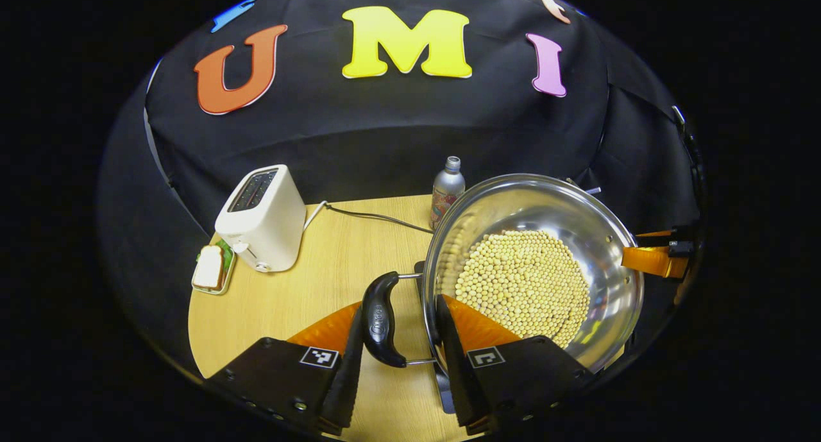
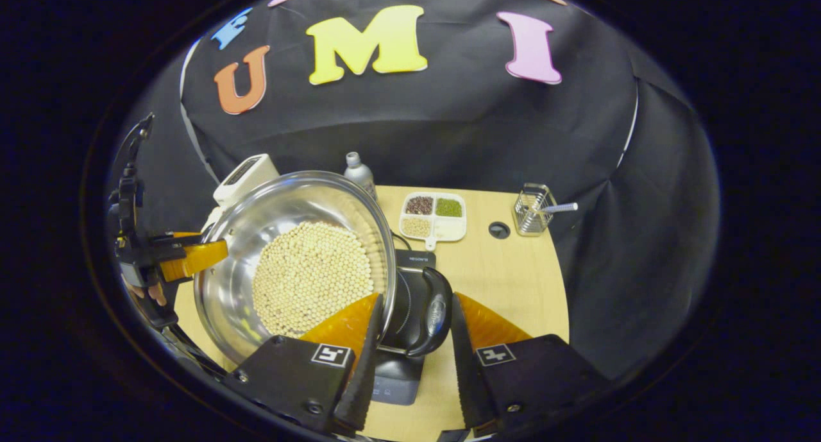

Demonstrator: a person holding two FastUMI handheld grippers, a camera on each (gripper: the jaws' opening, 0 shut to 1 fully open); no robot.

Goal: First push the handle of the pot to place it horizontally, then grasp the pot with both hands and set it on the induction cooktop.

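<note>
Black cloth walls close the booth behind a pale wooden table (image 1: 308, 281).

Left gripper (image 1: 399, 339): its two fingers straddle the pot's near handle (image 1: 380, 320), a black loop on wire brackets. The outer finger looks close against the handle; the inner finger sits in the slot between handle and pot wall. A gap seems to remain on that side, so I cannot tell whether the jaws are clamped or only narrowed around it.

Right gripper (image 2: 410, 342): same arrangement on the opposite handle (image 2: 431, 314), one finger in the slot beside the rim, the other just outside the loop. Contact is again unclear.

Pot (image 1: 603, 237): steel, filled with pale round beans (image 1: 523, 285), lying just ahead of each gripper and spanning between them. Both handles lie level, which is why fingers can enter from the sides. A grip at each end would balance the bean load.

Induction cooktop (image 2: 401, 365): dark, directly beneath the pot's right-handle side and just ahead of the right fingers. Whether the pot rests on it or hangs above, I cannot tell.

Beyond the left gripper, well off to its left: toaster (image 1: 263, 217) and a small plate with bread (image 1: 210, 269); a bottle (image 1: 447, 188) stands behind the rim. Far ahead of the right gripper: divided tray (image 2: 433, 216), wire holder (image 2: 532, 217).

Judgement: handle step done; placement is under way.
</note>
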